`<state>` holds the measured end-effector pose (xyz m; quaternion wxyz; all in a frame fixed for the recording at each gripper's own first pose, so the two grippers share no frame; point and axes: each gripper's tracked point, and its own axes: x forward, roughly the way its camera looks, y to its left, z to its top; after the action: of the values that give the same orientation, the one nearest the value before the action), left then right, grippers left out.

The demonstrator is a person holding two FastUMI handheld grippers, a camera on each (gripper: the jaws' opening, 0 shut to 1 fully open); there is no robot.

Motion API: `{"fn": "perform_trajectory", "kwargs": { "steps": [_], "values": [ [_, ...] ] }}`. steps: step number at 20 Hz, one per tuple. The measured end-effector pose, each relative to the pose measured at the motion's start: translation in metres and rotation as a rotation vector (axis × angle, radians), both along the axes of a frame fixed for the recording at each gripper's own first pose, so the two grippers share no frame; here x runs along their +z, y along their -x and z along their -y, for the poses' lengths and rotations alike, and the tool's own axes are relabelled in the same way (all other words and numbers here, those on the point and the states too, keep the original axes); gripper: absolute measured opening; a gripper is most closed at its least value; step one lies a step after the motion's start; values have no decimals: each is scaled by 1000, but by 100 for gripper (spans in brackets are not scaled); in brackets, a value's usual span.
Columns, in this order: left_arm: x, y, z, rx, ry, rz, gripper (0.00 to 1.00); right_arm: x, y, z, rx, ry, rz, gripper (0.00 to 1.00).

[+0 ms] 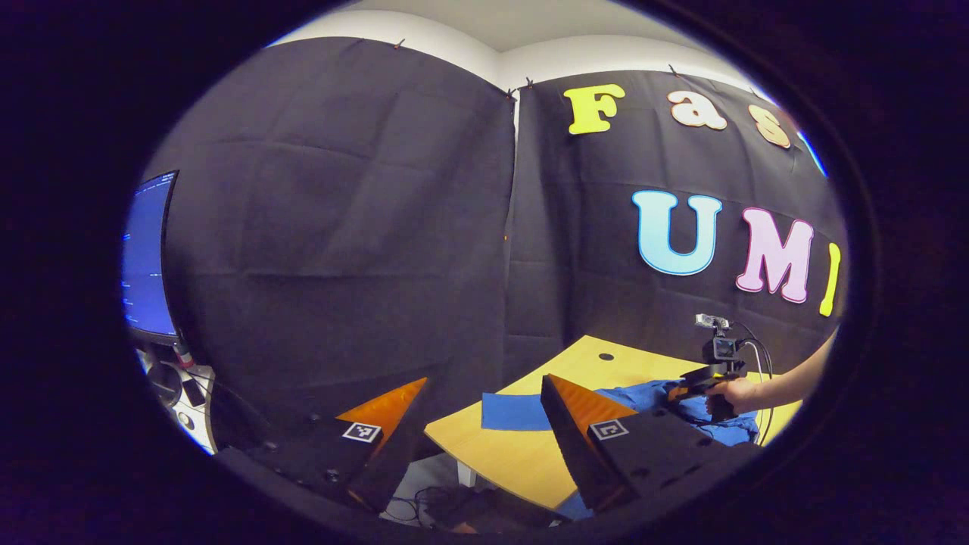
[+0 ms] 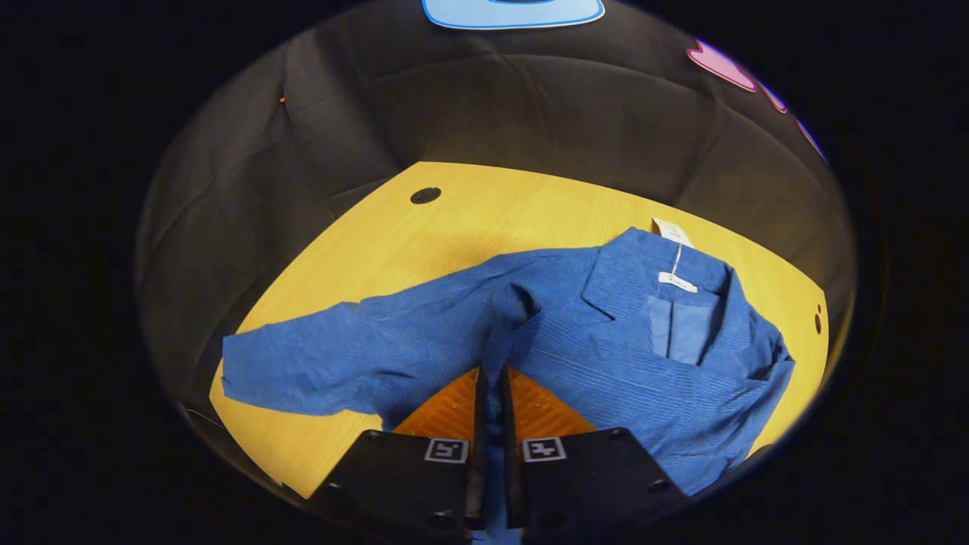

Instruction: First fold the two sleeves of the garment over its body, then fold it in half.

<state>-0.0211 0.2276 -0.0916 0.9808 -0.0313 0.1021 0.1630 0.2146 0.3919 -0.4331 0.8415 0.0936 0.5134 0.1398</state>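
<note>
A blue jacket (image 2: 606, 341) lies on the yellow table (image 2: 469, 227), collar (image 2: 674, 291) to the far right with a white label. One sleeve (image 2: 303, 363) stretches out flat to the left. My right gripper (image 2: 492, 382) is shut on a raised fold of the jacket's cloth just in front of the body. In the left gripper view, my left gripper (image 1: 484, 409) stands open and holds nothing, up off the table's left edge. Beyond it the sleeve end (image 1: 515, 412) lies flat. Farther right a hand (image 1: 738, 393) holds the right gripper (image 1: 681, 393) on the bunched jacket (image 1: 643, 397).
A monitor (image 1: 147, 257) stands at the far left, with cables and gear below it. The table has a round cable hole (image 2: 425, 195) near its back corner. Black cloth walls close in behind the table. Bare tabletop (image 1: 515, 454) lies in front of the sleeve.
</note>
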Motion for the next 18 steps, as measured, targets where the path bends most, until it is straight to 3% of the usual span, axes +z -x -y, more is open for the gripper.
{"fn": "perform_trajectory", "kwargs": {
  "steps": [1, 2, 4, 5, 6, 8, 9, 10, 11, 12, 13, 14, 15, 18],
  "values": [
    [-1, 1, 1, 7, 6, -6, 82, 2, 1, -7, 8, -28, -7, 16],
    [-3, 2, 1, 16, 14, -12, 82, 4, 0, -13, 21, -58, -9, 14],
    [-1, -2, 7, 19, 21, -7, 82, 12, -2, -23, 45, -81, 12, 55],
    [3, -4, 10, 15, 18, 1, 82, 17, 0, -24, 52, -88, 21, 51],
    [5, -7, 11, 11, 11, 7, 82, 24, 1, -24, 57, -92, 32, 54],
    [6, -13, 13, -2, -6, 15, 82, 45, -2, -16, 64, -83, 95, 70],
    [8, -17, 15, -14, -8, 19, 82, 58, -3, -9, 62, -75, 137, 88],
    [8, -20, 19, -31, -6, 25, 82, 74, -4, -1, 53, -71, 181, 84],
    [10, -25, 23, -48, -4, 32, 82, 93, -6, 7, 34, -74, 231, 99],
    [11, -31, 24, -62, -3, 45, 82, 114, -5, 15, 12, -80, 277, 99],
    [13, -37, 24, -72, 0, 65, 82, 134, -2, 26, -11, -87, 319, 89],
    [13, -41, 20, -72, 1, 86, 82, 155, 0, 36, -34, -99, 365, 89],
    [11, -49, 15, -67, 2, 103, 82, 176, 3, 47, -55, -110, 411, 98],
    [-16, -82, 4, -98, 13, 77, 82, 217, 27, 88, -110, -120, 485, 97]
  ]
}}
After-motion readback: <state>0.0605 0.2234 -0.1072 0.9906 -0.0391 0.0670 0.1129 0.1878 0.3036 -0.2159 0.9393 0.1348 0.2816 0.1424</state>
